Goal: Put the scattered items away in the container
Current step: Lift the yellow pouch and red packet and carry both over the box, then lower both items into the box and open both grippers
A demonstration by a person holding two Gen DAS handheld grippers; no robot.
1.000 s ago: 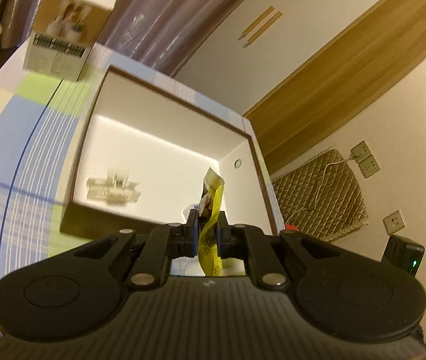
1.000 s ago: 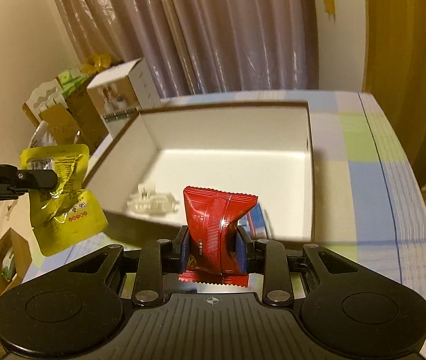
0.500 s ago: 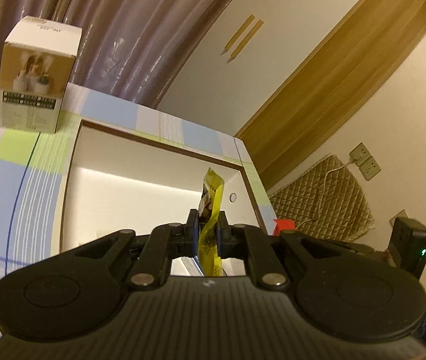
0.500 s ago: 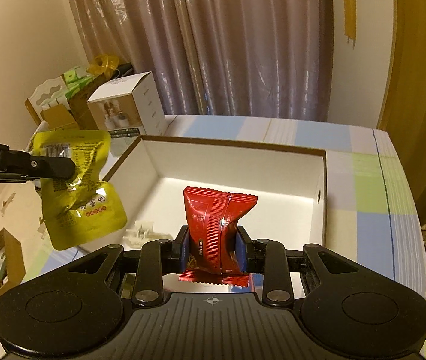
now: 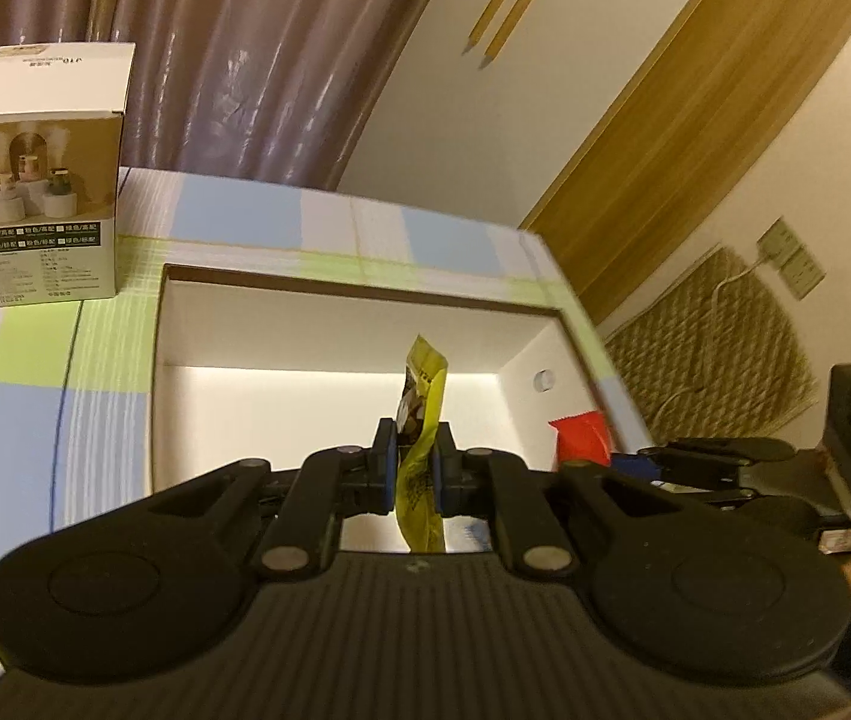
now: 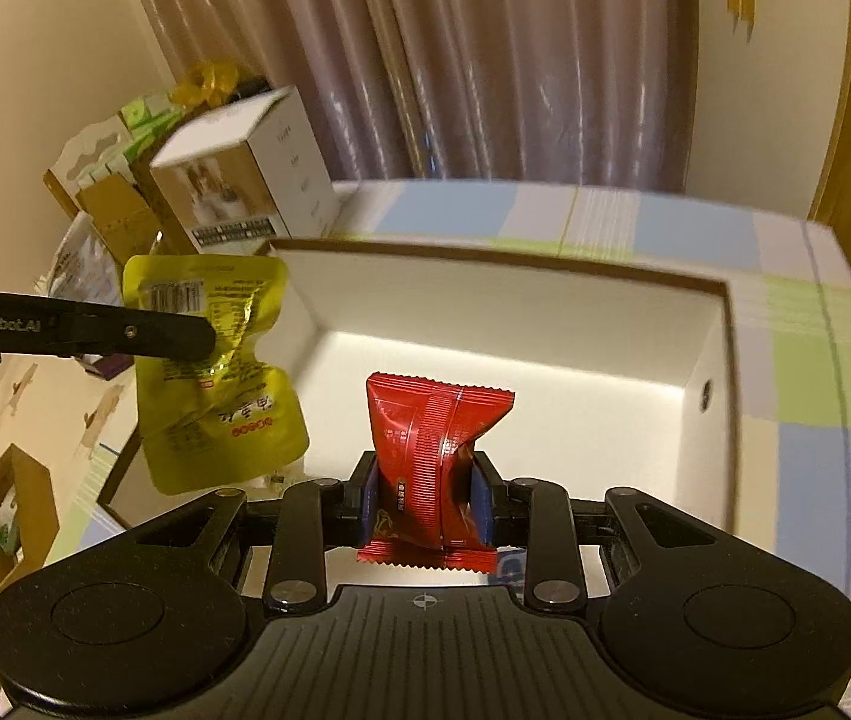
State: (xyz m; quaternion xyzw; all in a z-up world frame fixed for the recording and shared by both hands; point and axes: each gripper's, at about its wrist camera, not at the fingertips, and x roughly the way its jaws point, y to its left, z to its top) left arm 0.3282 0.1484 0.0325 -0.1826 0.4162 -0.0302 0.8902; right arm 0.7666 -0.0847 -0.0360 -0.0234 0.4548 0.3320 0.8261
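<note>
Left tool (image 5: 413, 468) clenches a yellow foil pouch (image 6: 215, 372), right tool (image 6: 425, 504) a red crinkled sachet (image 6: 425, 450), over the open white cardboard box (image 6: 545, 300); printed carton (image 5: 41, 180) on the checked bench (image 5: 23, 384)

We see a glossy yellow snack pouch (image 6: 215, 372) with dark print and a red mark, and a shiny red ridged wrapper (image 6: 431, 468) with faint gold print. Both grippers are matte black with blue finger pads (image 6: 368, 504). The open box (image 6: 719, 372) is white inside with a brown rim. Under the box, the tablecloth (image 5: 23, 372) is checked in pale blue, lime green and white, with thin dark blue lines. Behind the box hangs a shimmery mauve curtain (image 6: 485, 60). Left of the box stands a white and tan carton (image 5: 44, 180).
</note>
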